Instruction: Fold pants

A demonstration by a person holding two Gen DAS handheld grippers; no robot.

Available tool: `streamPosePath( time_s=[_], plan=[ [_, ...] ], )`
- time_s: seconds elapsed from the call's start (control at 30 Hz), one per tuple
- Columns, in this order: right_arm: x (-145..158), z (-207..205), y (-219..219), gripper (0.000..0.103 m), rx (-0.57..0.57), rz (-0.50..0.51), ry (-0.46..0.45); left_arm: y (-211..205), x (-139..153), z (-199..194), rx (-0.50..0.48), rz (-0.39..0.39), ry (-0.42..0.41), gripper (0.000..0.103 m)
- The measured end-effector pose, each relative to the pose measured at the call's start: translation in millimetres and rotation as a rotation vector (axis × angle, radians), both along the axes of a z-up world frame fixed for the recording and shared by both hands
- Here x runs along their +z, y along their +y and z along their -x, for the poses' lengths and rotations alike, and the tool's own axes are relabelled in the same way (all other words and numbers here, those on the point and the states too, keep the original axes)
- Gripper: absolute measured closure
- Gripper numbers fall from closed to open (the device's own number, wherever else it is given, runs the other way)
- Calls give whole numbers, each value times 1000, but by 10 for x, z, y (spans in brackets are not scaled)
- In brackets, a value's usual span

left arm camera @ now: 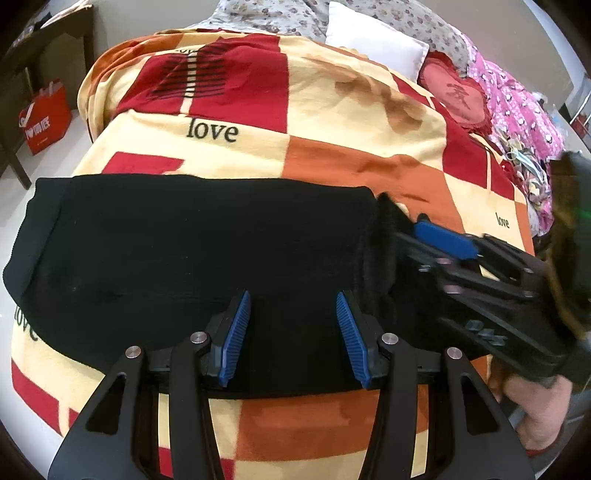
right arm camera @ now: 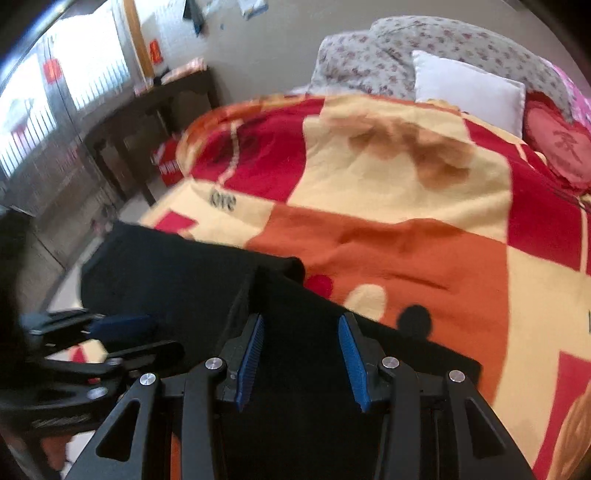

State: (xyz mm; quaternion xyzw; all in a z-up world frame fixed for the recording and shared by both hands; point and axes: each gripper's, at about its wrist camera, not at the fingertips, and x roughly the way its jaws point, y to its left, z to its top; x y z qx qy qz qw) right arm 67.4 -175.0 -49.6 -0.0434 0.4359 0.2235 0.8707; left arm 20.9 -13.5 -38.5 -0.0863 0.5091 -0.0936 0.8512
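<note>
Black pants [left arm camera: 192, 251] lie folded across the near part of a bed covered by a red, orange and cream blanket [left arm camera: 332, 122]. My left gripper [left arm camera: 293, 299] is open, its blue pads just above the pants' near edge. My right gripper [left arm camera: 410, 225] comes in from the right, at the raised right end of the pants; one blue pad shows there. In the right wrist view the right gripper [right arm camera: 301, 325] is open, with black cloth [right arm camera: 184, 280] under and between the pads. The left gripper [right arm camera: 122, 328] shows at the left.
A white pillow [left arm camera: 373, 40], a floral quilt [left arm camera: 280, 14] and a red heart cushion [left arm camera: 456, 92] lie at the bed's head. Pink clothes [left arm camera: 517, 107] are piled on the right. A dark table [right arm camera: 155, 107] and a red bag [left arm camera: 44, 118] stand left of the bed.
</note>
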Motion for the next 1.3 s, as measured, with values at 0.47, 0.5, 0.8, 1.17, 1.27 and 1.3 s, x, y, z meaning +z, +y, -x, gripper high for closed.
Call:
streamPosePath(
  time_s=[0.47, 0.5, 0.8, 1.17, 1.27, 1.3],
  plan=[
    [205, -11, 72, 59, 40, -125, 12, 154, 50, 61, 27, 20, 7, 55],
    [216, -12, 116, 59, 49, -126, 10, 172, 52, 67, 30, 20, 9, 55],
    [260, -17, 254, 58, 93, -142, 13, 436, 111, 201, 77, 72, 3, 55],
    [193, 29, 822, 55, 246, -92, 2, 1432, 61, 666, 329, 168, -2, 46],
    [106, -15, 1021, 55, 280, -80, 24, 1557, -50, 734, 359, 191, 30, 46],
    [51, -38, 1105, 55, 290, -69, 37, 1580, -88, 740, 365, 198, 39, 46]
  ],
)
